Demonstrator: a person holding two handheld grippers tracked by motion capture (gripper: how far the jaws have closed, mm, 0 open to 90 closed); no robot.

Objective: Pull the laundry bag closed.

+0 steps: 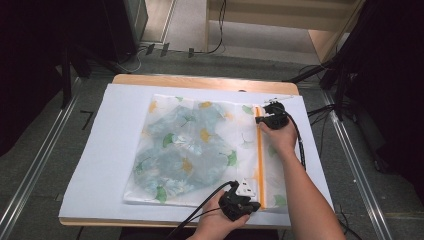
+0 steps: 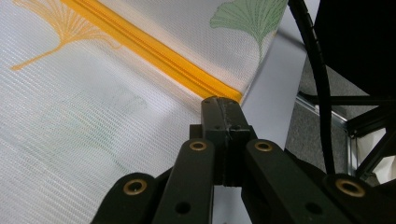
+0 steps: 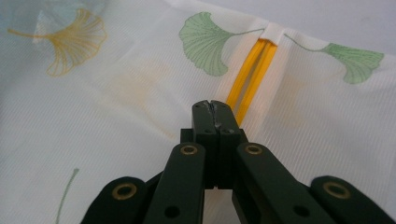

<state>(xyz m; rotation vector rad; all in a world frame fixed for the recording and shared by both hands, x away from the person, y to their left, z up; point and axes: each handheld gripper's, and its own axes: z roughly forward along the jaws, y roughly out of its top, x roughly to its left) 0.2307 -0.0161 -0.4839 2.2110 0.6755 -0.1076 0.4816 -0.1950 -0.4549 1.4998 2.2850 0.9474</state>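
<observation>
Jaws of both grippers pressed together at the mesh bag's [image 1: 200,150] orange zipper [image 1: 260,155], on white-covered table [image 1: 105,150]

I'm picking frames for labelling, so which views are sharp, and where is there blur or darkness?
High view: soft and low in detail, white table cover bright, corners of the room dark. Left gripper view: mesh bag weave and orange zipper crisp, left hand-held gripper sharp. Right gripper view: right hand-held gripper sharp, far zipper end softer.
</observation>
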